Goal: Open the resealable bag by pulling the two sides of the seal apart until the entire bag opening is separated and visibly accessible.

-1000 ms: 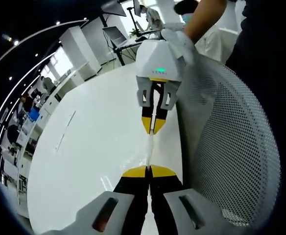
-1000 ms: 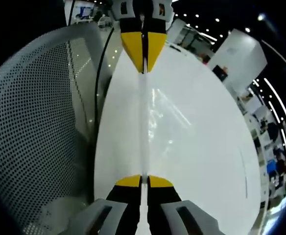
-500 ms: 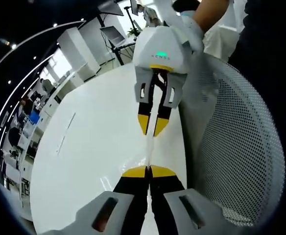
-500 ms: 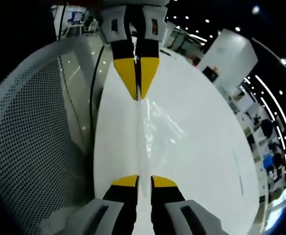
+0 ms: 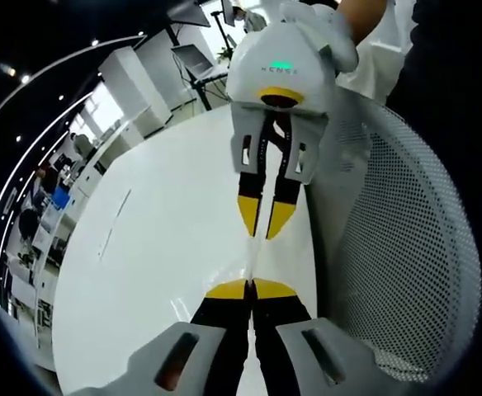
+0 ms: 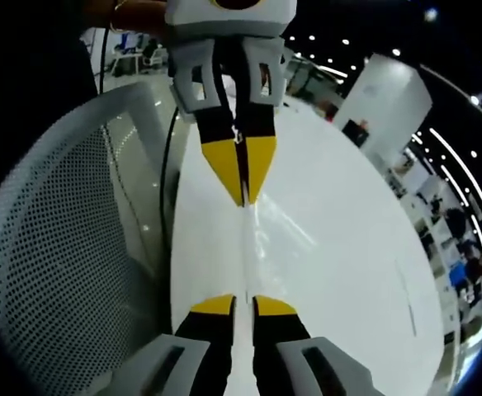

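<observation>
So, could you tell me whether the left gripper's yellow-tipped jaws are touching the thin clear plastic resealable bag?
Touching. In the left gripper view, the left gripper has its jaws closed on the clear bag at its edge, with no gap.

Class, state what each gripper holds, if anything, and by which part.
Left gripper: shut on the clear bag's top edge. Right gripper: fingers parted, gripping nothing.

Bare white table on one side, perforated mesh chair back crowding the other.
</observation>
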A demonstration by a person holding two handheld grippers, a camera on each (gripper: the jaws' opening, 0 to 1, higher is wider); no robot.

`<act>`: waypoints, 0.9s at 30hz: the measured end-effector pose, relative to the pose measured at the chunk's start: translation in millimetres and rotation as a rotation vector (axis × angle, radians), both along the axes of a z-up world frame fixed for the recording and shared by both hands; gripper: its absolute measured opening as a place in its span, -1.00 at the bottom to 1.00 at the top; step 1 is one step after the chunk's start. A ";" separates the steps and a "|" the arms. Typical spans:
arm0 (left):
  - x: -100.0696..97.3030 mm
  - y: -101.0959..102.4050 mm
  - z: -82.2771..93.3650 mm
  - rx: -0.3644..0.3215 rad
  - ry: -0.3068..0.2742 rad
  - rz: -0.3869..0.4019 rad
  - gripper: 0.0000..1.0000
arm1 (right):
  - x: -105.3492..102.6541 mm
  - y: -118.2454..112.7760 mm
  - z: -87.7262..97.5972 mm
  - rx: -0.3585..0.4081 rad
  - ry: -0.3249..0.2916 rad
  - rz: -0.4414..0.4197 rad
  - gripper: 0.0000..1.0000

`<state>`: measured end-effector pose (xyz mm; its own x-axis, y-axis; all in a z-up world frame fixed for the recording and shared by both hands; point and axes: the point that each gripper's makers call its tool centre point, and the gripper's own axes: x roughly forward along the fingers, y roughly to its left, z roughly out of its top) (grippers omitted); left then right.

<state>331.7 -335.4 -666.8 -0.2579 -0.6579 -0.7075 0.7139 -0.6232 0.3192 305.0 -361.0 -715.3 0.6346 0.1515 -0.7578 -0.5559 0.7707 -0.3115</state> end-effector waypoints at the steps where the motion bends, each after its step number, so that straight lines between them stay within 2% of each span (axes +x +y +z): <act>1: -0.2 -0.4 0.9 -0.004 0.002 0.001 -1.00 | 0.7 1.4 -1.7 0.006 0.002 0.001 -0.93; 9: 3.3 -2.4 3.9 -0.028 0.004 0.005 -1.00 | 3.8 1.8 -3.5 -0.009 -0.005 0.020 -1.00; 19: 18.5 2.9 -7.8 -0.005 0.006 0.049 -1.00 | 6.8 -7.0 19.8 -0.045 -0.078 -0.018 -1.00; 24: 26.2 6.8 -17.9 0.028 -0.028 0.061 -1.00 | 9.6 -2.3 28.0 -0.082 -0.096 0.017 -1.00; 27: 27.6 7.7 -18.4 0.031 -0.031 0.064 -1.00 | 10.7 -0.3 27.6 -0.137 -0.090 0.055 -1.00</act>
<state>359.2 -327.7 -685.2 -0.1932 -0.6504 -0.7346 0.7428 -0.5861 0.3235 315.7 -361.4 -687.8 0.6946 0.0869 -0.7141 -0.5612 0.6865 -0.4624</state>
